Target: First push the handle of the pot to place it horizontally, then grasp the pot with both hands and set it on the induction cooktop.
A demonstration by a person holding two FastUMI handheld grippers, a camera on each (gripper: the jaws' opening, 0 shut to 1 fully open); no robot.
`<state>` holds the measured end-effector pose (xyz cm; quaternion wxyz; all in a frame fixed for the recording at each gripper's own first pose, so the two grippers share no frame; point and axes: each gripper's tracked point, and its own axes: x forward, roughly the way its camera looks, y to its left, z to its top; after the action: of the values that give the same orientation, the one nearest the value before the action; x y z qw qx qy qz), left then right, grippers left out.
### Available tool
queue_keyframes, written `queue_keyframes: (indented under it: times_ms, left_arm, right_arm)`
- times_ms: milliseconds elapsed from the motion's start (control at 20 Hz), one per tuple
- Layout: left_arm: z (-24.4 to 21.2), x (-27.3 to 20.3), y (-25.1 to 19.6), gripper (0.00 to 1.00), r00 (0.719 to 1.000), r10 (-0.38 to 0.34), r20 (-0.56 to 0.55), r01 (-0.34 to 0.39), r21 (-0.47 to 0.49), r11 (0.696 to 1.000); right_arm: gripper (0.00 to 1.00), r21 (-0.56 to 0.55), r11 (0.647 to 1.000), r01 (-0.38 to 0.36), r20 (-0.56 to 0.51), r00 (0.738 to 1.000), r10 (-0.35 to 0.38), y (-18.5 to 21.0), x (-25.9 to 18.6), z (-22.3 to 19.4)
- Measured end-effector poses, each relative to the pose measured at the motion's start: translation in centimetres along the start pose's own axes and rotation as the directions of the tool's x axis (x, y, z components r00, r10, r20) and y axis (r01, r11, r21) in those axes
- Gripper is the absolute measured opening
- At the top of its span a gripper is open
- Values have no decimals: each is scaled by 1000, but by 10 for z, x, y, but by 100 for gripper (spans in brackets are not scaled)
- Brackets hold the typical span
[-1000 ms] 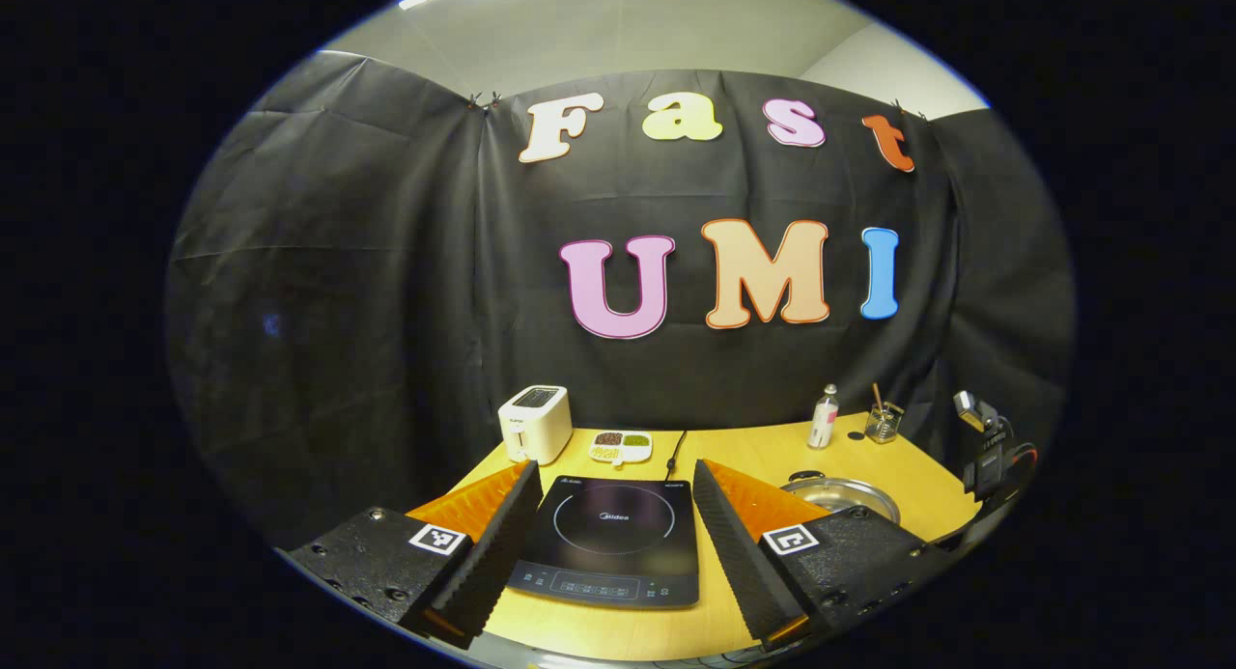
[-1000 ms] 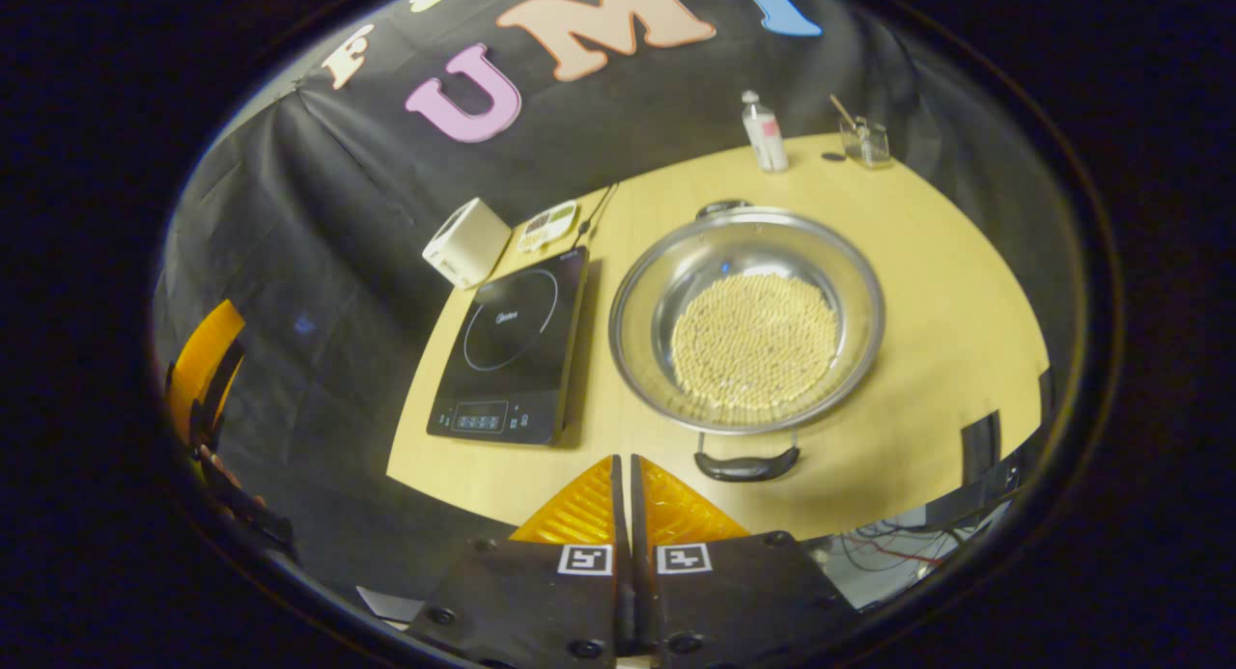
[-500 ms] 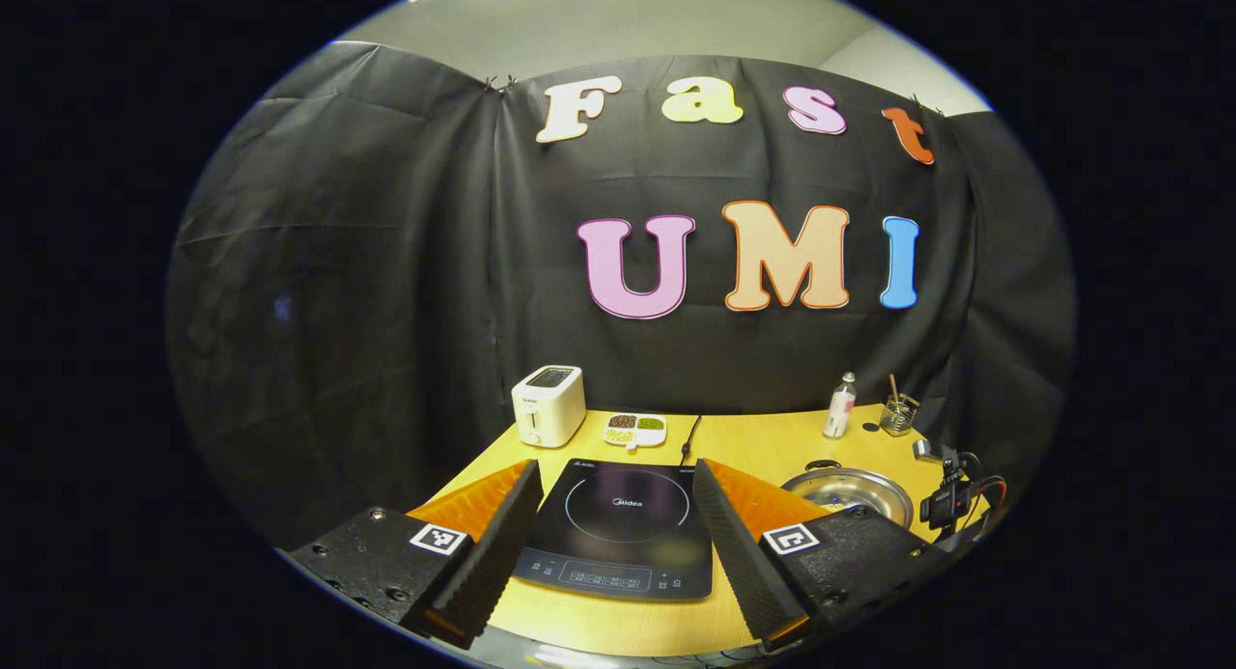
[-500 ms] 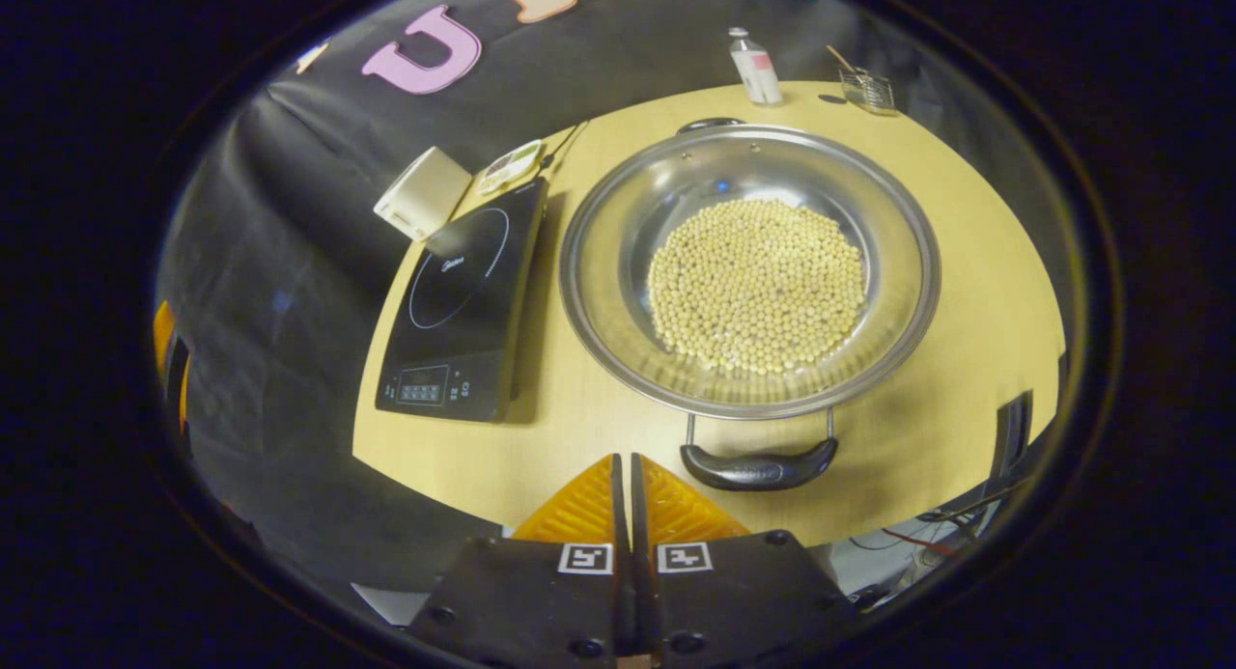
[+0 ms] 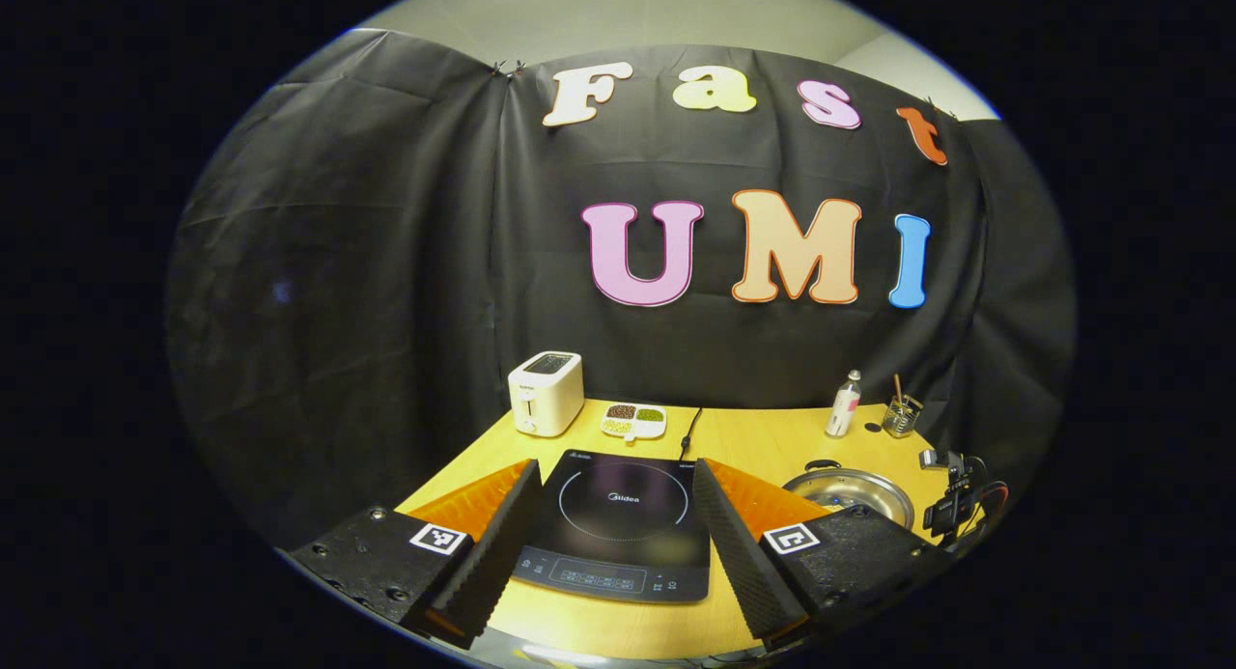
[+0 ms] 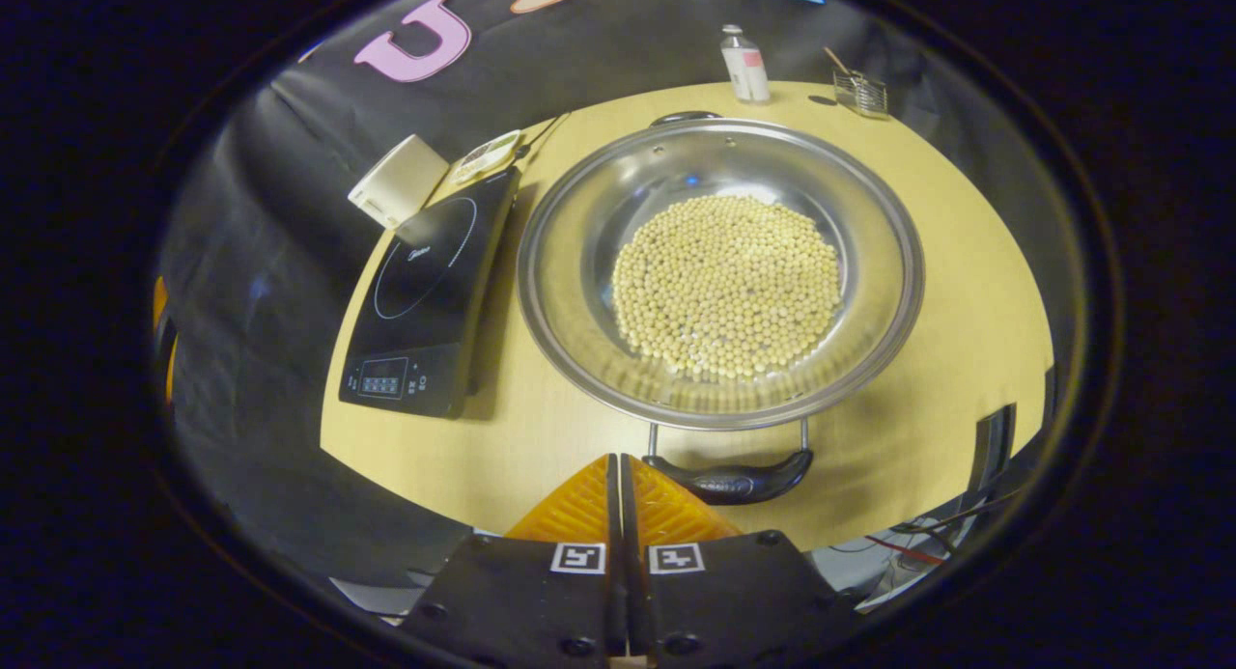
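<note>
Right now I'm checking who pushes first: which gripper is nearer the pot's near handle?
Right. The right gripper, shut, sits just beside the near handle. The left gripper, open, frames the induction cooktop, with the pot off to its right.

A white toaster stands at the back of the wooden table, at about 10 o'clock on its top, close against the black cloth wall. Just to its right lies a small divided dish of dark and green grains. Toward 2 o'clock stand a small bottle with a pink label and, beside it, a glass jar holding a stick. A black cord runs along the tabletop near 12 o'clock.
</note>
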<state>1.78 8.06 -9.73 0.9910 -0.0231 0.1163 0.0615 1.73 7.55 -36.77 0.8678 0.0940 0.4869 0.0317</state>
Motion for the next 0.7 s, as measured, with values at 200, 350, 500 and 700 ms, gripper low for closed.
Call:
queue_keyframes:
  times_ms: [200,350,500,700]
  left_arm:
    - [-4,4,-2,96,1000,-22,-16,21,-15,1000]
    - [-5,5,0,96,1000,-25,-15,25,6,1000]
    - [-5,6,-5,96,999,-33,-15,33,10,999]
    - [-8,9,-18,96,999,-45,-28,46,13,999]
  right_arm:
    - [0,-74,988,137,10,991,-137,-30,-1,4]
    - [2,-78,975,206,31,978,-204,-56,-3,12]
    - [2,-20,971,237,42,971,-236,-79,-4,22]
    - [0,24,961,275,43,960,-276,-108,-4,32]
